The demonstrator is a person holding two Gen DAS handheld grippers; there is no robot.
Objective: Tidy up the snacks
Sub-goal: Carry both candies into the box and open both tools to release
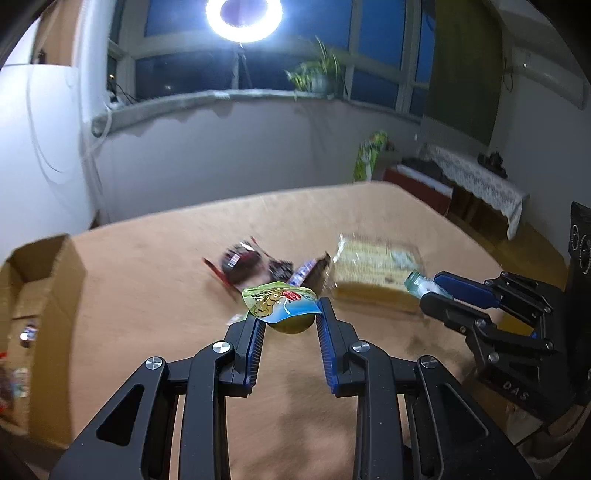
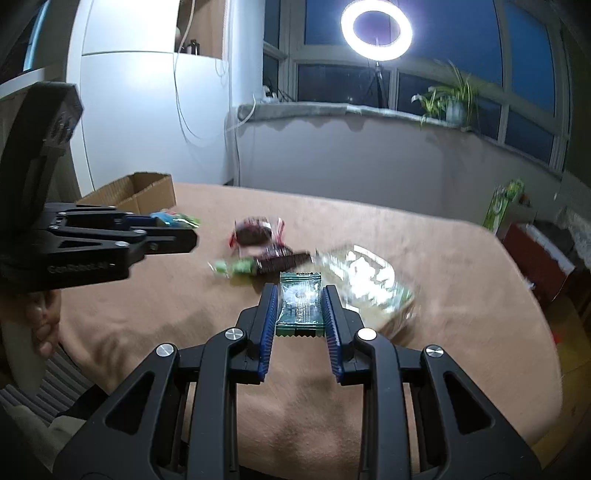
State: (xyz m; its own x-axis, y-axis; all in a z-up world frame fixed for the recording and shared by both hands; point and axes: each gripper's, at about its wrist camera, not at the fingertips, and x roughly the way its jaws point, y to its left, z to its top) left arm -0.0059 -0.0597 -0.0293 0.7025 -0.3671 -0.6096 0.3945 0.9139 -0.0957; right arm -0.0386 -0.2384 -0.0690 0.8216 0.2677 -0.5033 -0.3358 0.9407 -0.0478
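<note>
Above the table, the left gripper pinched a jelly cup; the right gripper pinched a green wafer packet. Next, probably, both needed carrying to the cardboard box.

A ring light on a tripod is the main source and blooms to white glare against dark windows. The table and the snacks on it show motion blur (both views). Fisheye distortion curves the edges; corners vignette black.
</note>
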